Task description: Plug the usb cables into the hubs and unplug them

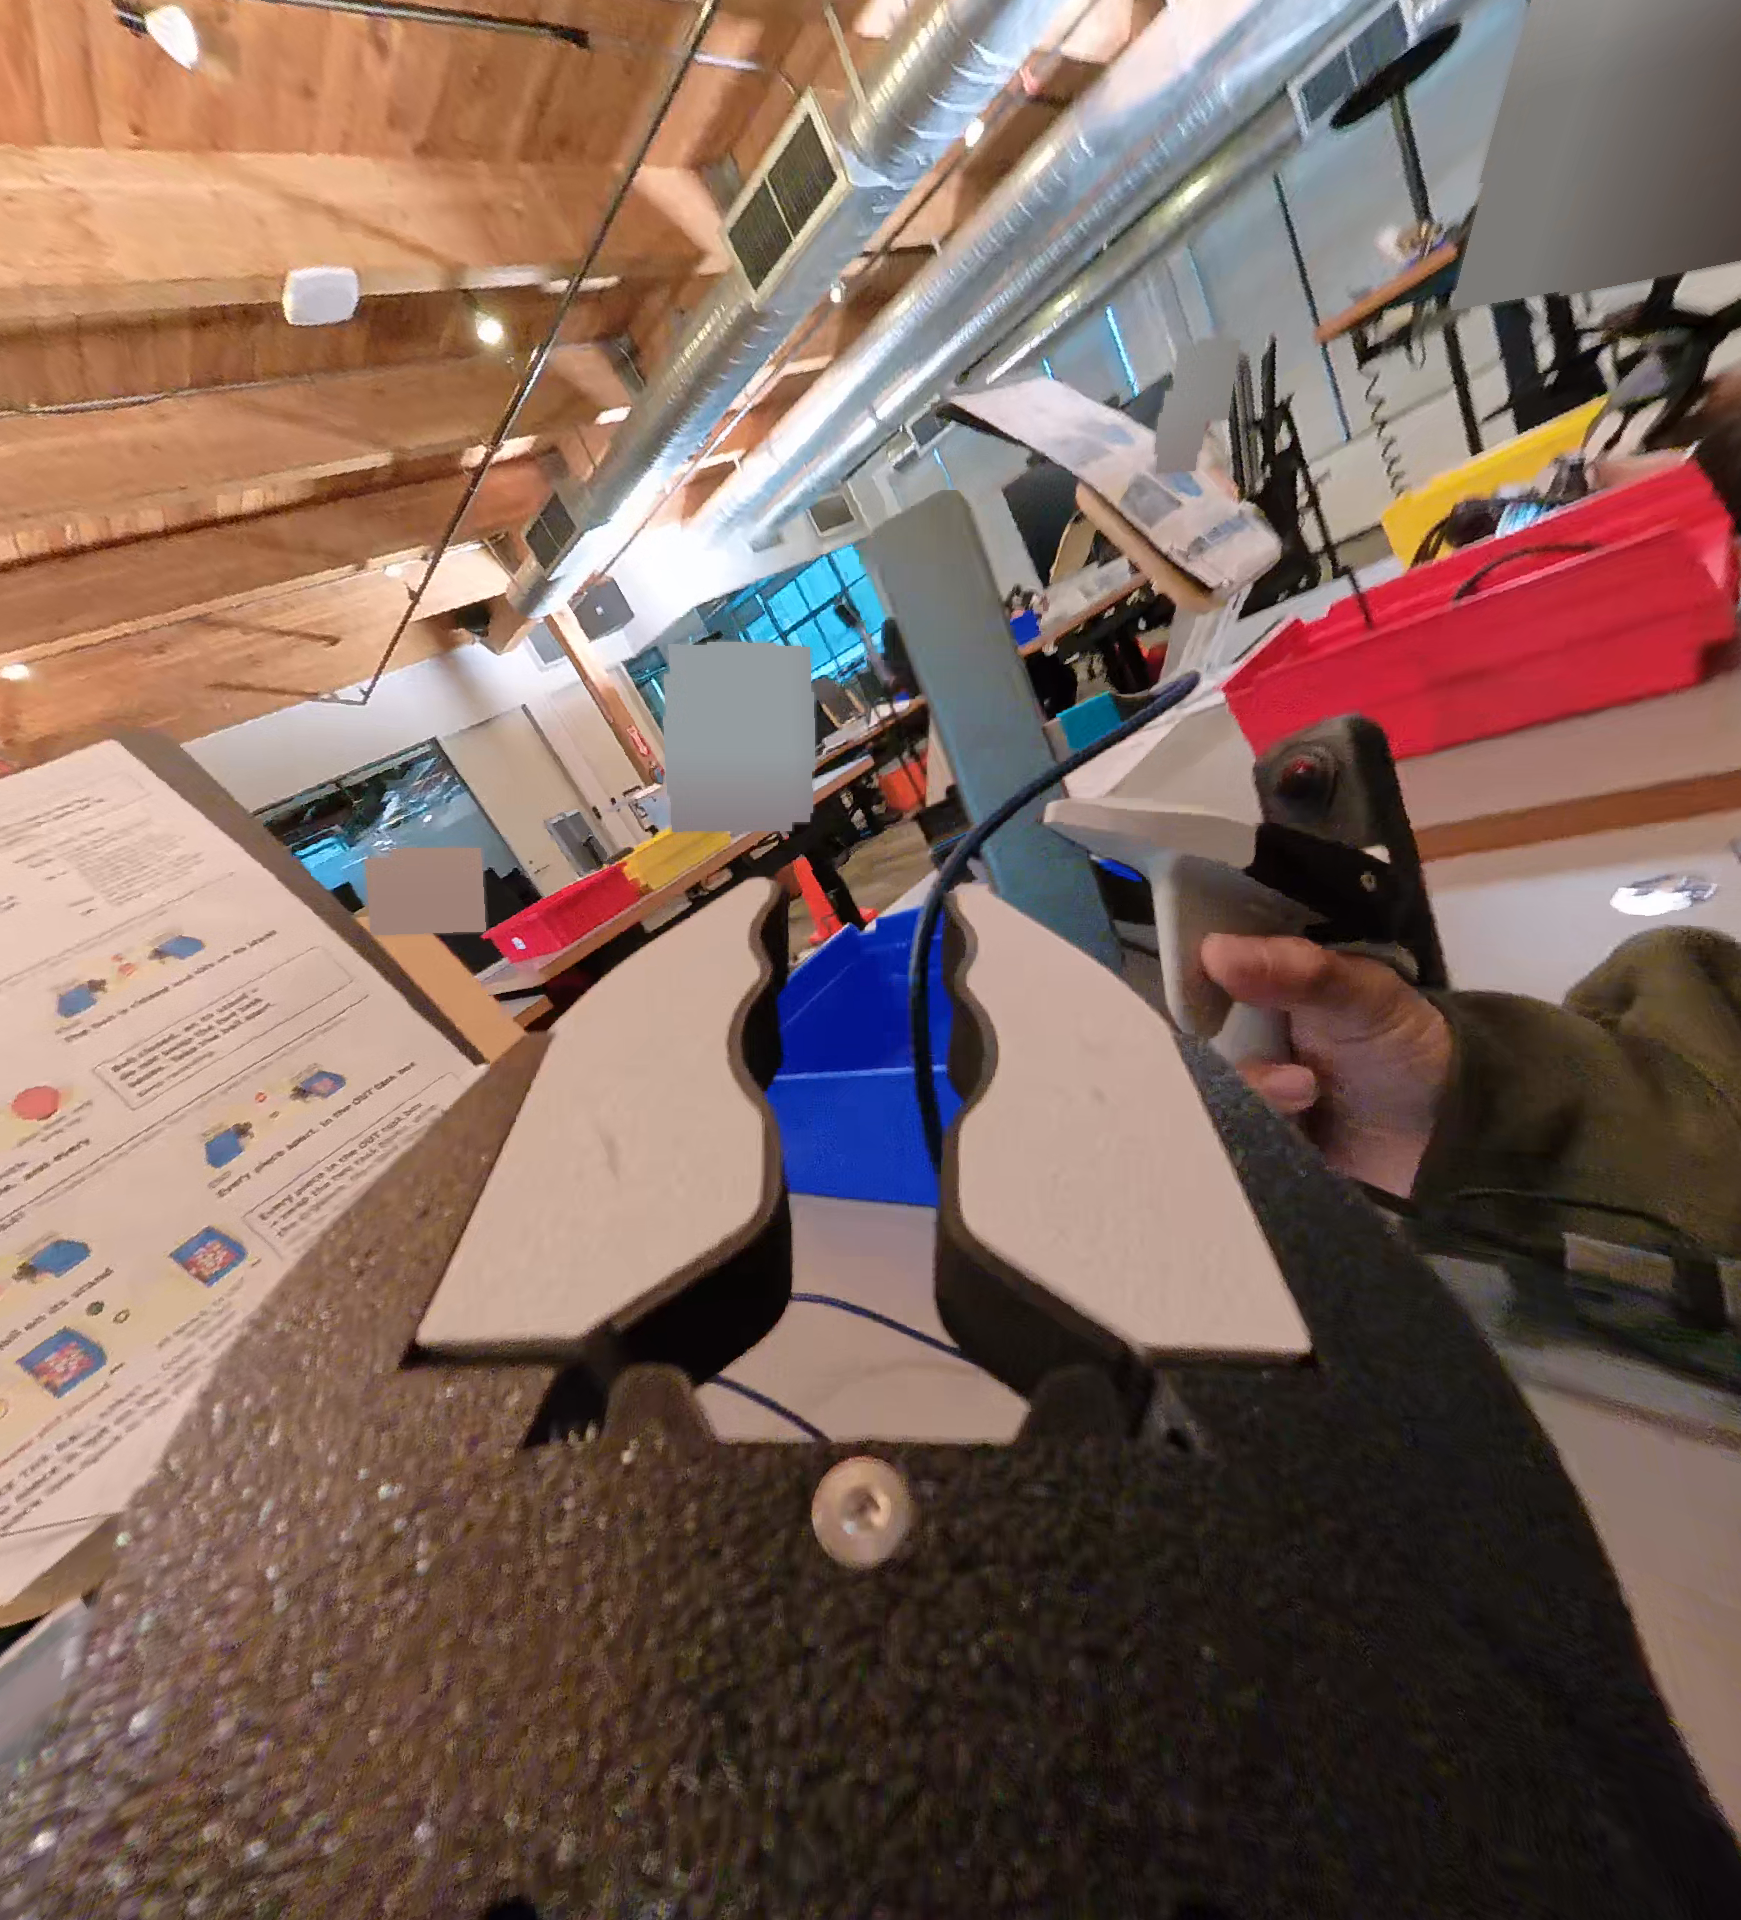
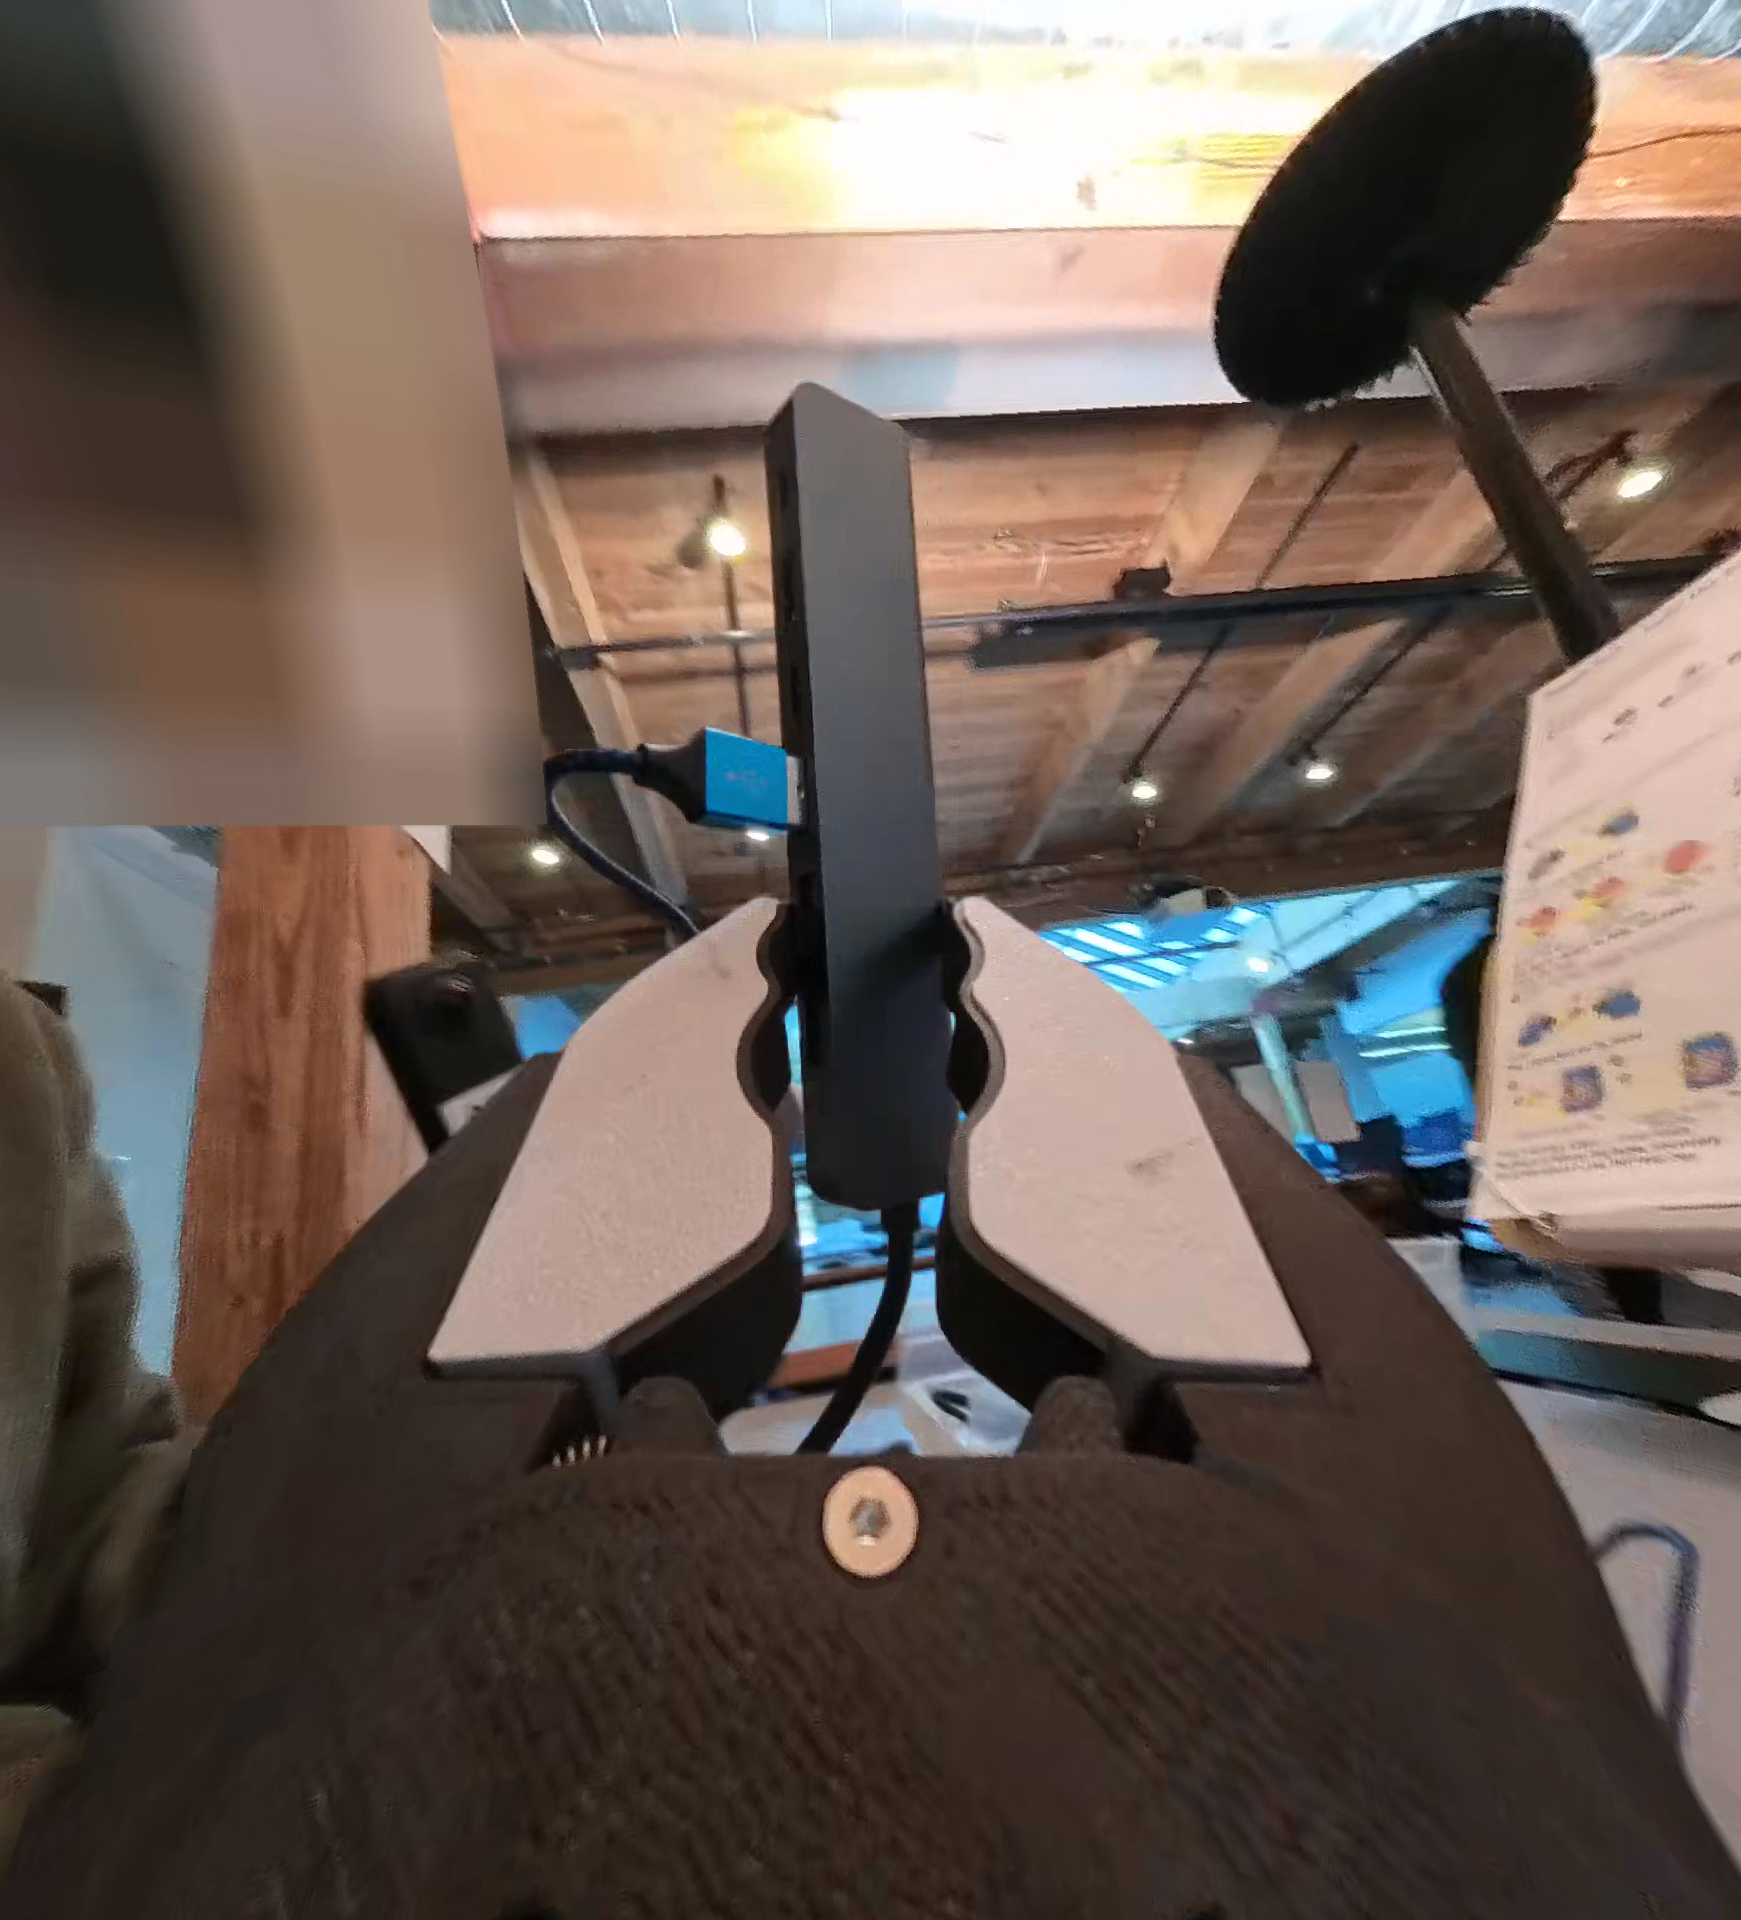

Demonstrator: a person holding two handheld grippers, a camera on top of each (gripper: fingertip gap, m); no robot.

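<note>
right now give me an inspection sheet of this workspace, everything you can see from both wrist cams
Surface: pale table top with a wood edge, mostly seen at an angle.
Job's things: black usb hub held upright; blue usb plug seated in a port on its left edge.
Clutter: red bins, yellow bin, blue bin, printed instruction sheet on a stand.
Grippers: right gripper shut on the hub's lower part; left gripper open, holding nothing.
Cables: dark blue cable arcs between the left gripper's fingers, ungripped; hub's own black lead hangs down.
Surroundings: wooden ceiling, silver ducts, other desks behind.
</note>
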